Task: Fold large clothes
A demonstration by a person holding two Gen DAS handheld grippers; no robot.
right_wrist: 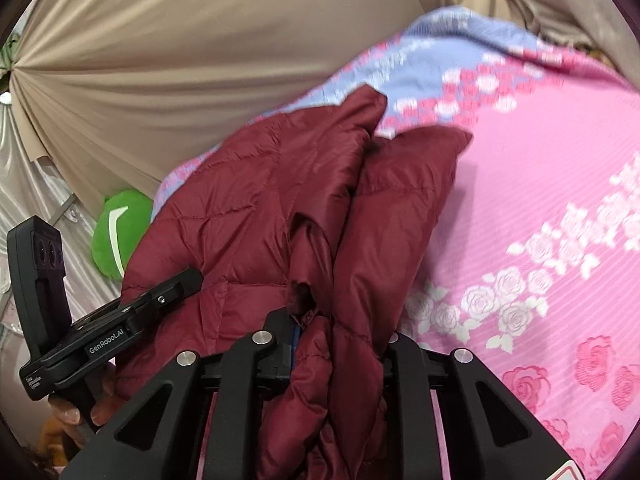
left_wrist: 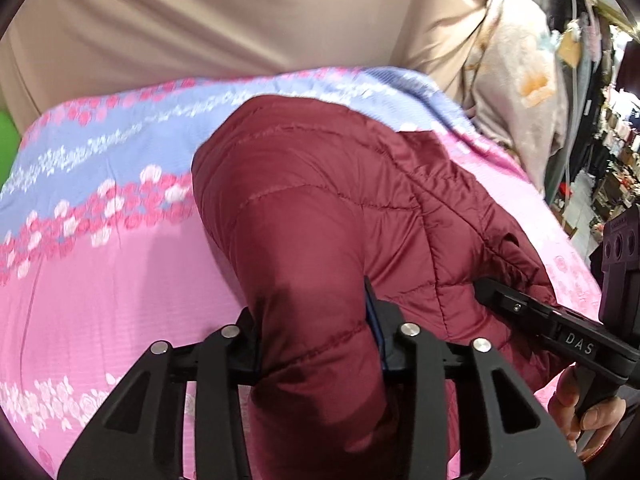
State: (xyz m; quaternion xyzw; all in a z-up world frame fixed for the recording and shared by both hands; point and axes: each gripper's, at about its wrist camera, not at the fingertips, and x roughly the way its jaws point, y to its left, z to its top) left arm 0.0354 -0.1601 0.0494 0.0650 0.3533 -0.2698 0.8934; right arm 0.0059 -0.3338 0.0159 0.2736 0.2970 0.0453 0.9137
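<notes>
**Jacket pinched in both grippers**

A thick fold of the dark red quilted jacket (left_wrist: 320, 208) is clamped between the jaws of the left gripper (left_wrist: 316, 344). A bunched edge of the same jacket is pressed between the narrowed jaws of the right gripper (right_wrist: 336, 340). From both grips the jacket is draped away over a pink and blue flowered bedsheet (left_wrist: 100, 280). Beige fabric (left_wrist: 200, 20) is seen beyond the bed, and a green cushion (right_wrist: 120, 232) beside it.
</notes>
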